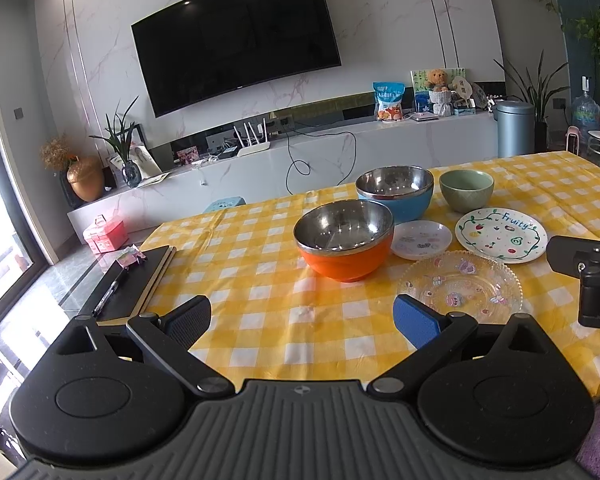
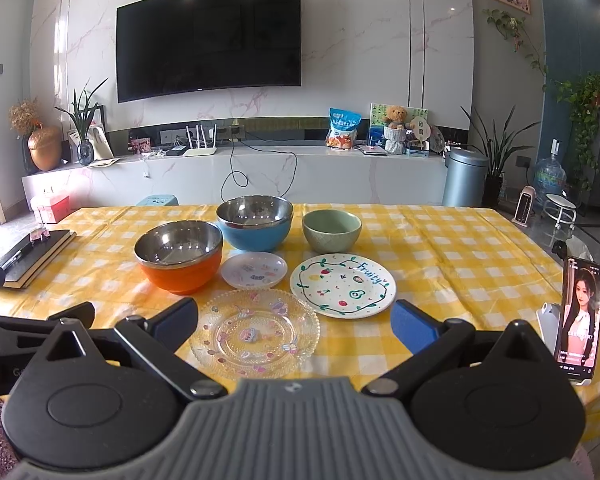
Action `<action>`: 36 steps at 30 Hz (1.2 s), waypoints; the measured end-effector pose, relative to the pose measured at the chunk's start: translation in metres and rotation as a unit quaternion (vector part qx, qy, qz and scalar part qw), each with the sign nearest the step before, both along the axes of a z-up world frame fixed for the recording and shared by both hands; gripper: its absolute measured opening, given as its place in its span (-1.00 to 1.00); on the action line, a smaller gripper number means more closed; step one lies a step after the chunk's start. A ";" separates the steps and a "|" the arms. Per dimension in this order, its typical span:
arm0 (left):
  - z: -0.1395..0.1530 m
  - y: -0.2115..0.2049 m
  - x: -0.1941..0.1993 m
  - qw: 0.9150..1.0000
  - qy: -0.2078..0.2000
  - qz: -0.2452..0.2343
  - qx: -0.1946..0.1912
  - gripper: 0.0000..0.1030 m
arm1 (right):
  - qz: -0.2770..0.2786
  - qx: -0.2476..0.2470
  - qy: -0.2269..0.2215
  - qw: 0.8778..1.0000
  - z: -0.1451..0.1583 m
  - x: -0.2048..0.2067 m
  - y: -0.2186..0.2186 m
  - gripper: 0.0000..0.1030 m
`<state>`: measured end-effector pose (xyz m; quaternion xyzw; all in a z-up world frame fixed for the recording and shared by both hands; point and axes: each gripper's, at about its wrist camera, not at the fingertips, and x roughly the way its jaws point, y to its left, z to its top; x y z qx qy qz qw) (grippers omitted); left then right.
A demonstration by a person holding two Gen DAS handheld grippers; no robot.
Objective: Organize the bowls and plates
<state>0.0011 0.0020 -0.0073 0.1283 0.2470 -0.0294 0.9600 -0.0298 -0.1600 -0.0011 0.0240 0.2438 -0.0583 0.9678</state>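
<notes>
On the yellow checked table (image 1: 260, 272) (image 2: 460, 256) stand an orange bowl (image 1: 344, 240) (image 2: 179, 256), a blue bowl (image 1: 396, 192) (image 2: 255, 222) and a green bowl (image 1: 466, 191) (image 2: 331, 230). In front lie a small white plate (image 1: 421, 239) (image 2: 254, 270), a white "Fruity" plate (image 1: 501, 235) (image 2: 343, 285) and a clear glass plate (image 1: 460, 284) (image 2: 254, 334). My left gripper (image 1: 302, 320) is open and empty, before the orange bowl. My right gripper (image 2: 296, 322) is open and empty, its jaws either side of the glass plate's near part.
A black notebook with a pen (image 1: 134, 284) (image 2: 32, 252) lies at the table's left edge. A phone on a stand (image 2: 579, 320) is at the right front. The right gripper's body (image 1: 592, 280) shows in the left view, the left gripper's (image 2: 36, 332) in the right view.
</notes>
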 end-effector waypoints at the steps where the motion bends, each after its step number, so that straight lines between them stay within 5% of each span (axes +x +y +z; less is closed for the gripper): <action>1: 0.000 0.000 0.000 1.000 0.000 0.000 0.000 1.00 | 0.000 0.000 0.000 1.000 0.000 0.000 0.000 0.95; 36: -0.010 -0.001 -0.004 1.000 0.006 0.001 0.002 1.00 | 0.001 0.001 0.004 1.000 -0.003 0.003 0.003 0.95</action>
